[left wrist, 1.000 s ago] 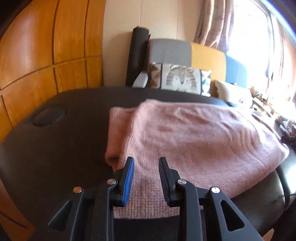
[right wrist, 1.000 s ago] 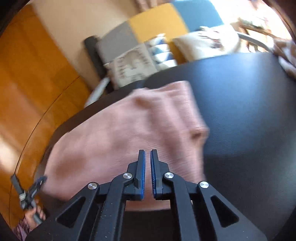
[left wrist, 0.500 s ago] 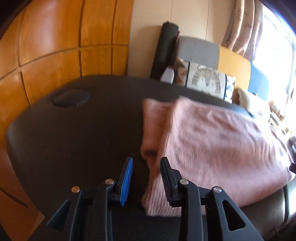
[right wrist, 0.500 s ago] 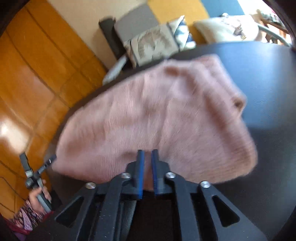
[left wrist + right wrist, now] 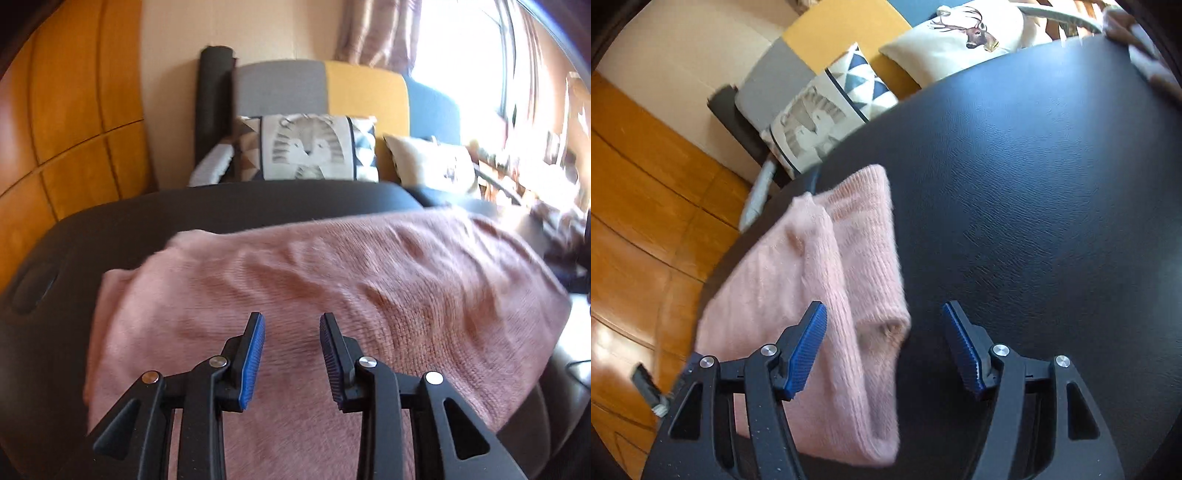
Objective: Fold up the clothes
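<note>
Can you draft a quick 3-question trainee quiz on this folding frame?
1. True or false: the right gripper is shut on the sweater.
2. The sweater lies on: A) a wooden floor, B) a black padded table, C) a sofa.
3. Fill in: the left gripper hangs over the sweater with its fingers ____.

Key: 1. False; its fingers have just been opening and stand wide, the sleeve cuff loose between them. 2. B. 3. Apart, pinching nothing.
</note>
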`<action>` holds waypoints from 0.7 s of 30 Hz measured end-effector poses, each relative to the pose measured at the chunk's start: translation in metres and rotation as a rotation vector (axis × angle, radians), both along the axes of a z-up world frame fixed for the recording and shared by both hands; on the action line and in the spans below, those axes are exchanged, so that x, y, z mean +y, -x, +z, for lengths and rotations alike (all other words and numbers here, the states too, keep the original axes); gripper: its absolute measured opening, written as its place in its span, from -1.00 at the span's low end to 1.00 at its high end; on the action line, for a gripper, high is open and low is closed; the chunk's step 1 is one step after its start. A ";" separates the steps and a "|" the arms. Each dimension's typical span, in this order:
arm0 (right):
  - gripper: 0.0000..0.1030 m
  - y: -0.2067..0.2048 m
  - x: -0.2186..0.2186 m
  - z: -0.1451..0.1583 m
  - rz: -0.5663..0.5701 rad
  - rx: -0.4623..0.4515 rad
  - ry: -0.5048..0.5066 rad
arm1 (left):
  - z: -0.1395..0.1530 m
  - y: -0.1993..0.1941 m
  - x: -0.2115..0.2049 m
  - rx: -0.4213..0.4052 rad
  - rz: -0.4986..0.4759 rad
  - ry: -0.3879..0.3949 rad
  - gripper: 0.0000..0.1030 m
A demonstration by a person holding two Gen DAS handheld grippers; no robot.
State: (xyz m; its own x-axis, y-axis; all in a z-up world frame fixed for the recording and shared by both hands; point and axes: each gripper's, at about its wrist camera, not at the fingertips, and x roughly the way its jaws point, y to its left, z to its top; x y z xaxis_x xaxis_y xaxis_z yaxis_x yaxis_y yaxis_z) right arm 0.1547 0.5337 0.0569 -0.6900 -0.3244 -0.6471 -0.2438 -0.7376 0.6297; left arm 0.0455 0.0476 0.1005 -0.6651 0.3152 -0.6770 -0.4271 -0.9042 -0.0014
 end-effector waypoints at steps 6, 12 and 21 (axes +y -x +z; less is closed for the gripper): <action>0.32 0.022 -0.013 -0.012 0.080 0.054 0.098 | -0.013 0.004 0.008 -0.077 -0.001 -0.006 -0.37; 0.09 0.036 -0.023 -0.010 0.105 0.035 0.052 | -0.016 -0.003 0.008 -0.060 0.001 0.001 -0.35; -0.63 0.020 -0.021 -0.003 0.047 0.101 0.188 | 0.005 -0.002 0.028 -0.052 0.004 -0.029 -0.36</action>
